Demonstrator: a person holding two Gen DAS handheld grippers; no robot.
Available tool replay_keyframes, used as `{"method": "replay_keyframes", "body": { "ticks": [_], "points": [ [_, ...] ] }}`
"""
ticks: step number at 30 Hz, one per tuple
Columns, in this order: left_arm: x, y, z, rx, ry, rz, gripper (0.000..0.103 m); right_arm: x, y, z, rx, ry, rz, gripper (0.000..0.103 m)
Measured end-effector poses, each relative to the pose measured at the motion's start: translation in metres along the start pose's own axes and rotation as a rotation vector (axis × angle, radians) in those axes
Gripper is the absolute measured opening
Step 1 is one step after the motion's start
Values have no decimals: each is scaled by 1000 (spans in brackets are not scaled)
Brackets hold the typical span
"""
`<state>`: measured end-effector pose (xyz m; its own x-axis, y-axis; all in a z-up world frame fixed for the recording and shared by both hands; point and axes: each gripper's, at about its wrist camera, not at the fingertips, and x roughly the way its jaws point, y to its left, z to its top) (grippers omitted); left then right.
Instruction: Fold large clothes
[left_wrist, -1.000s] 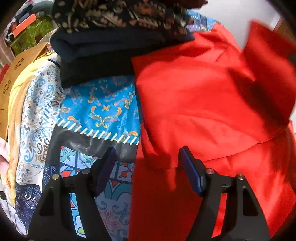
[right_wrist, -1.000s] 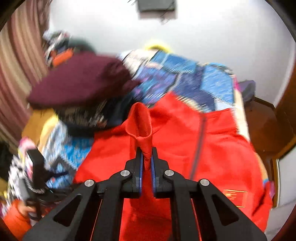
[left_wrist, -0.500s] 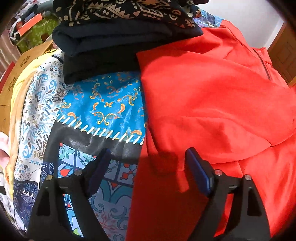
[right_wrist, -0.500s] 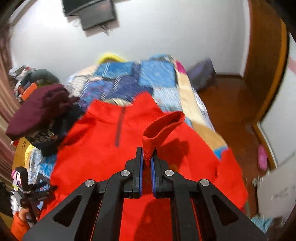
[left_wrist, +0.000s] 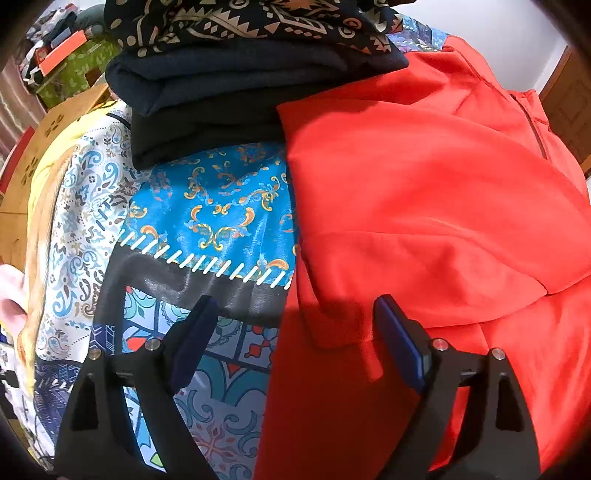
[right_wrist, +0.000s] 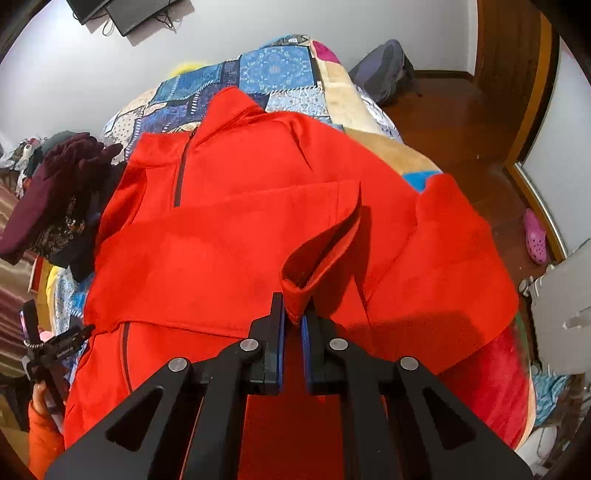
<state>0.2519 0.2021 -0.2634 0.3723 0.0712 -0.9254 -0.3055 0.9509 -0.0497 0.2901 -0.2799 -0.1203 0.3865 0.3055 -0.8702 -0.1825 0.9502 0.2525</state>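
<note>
A large red fleece jacket (right_wrist: 240, 236) lies spread on the patterned bedspread (right_wrist: 273, 70), its zip collar at the far end. One sleeve is folded across the chest. My right gripper (right_wrist: 292, 317) is shut on the red sleeve cuff (right_wrist: 317, 258), held just above the jacket. In the left wrist view the jacket (left_wrist: 424, 206) fills the right half. My left gripper (left_wrist: 291, 325) is open and empty, hovering over the jacket's left edge where it meets the blue bedspread (left_wrist: 214, 206).
A stack of folded dark clothes (left_wrist: 236, 85) sits on the bed just left of the jacket, and shows in the right wrist view (right_wrist: 55, 206) too. A wooden floor (right_wrist: 461, 122), a grey backpack (right_wrist: 384, 70) and a pink clog (right_wrist: 535, 236) lie right of the bed.
My right gripper has carried the sleeve cuff across the jacket to the right and lowered it, laying the sleeve over the chest. My left gripper stayed open and barely moved.
</note>
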Motion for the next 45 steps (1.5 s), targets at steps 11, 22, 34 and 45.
{"method": "replay_keyframes", "body": {
  "ticks": [11,22,34,45],
  "points": [
    [-61,-22,31,56,-123,-24,86,-45,-10,10,0,-86,-22,14],
    [-150,-76,67,127,-357,-157,87,-98,-56,15,83,-281,-122,51],
    [-121,-158,68,276,-293,-259,87,-50,-135,-4,346,-95,33,52],
    [-83,-177,58,298,-193,-254,87,5,-178,-9,490,27,123,52]
  ]
}}
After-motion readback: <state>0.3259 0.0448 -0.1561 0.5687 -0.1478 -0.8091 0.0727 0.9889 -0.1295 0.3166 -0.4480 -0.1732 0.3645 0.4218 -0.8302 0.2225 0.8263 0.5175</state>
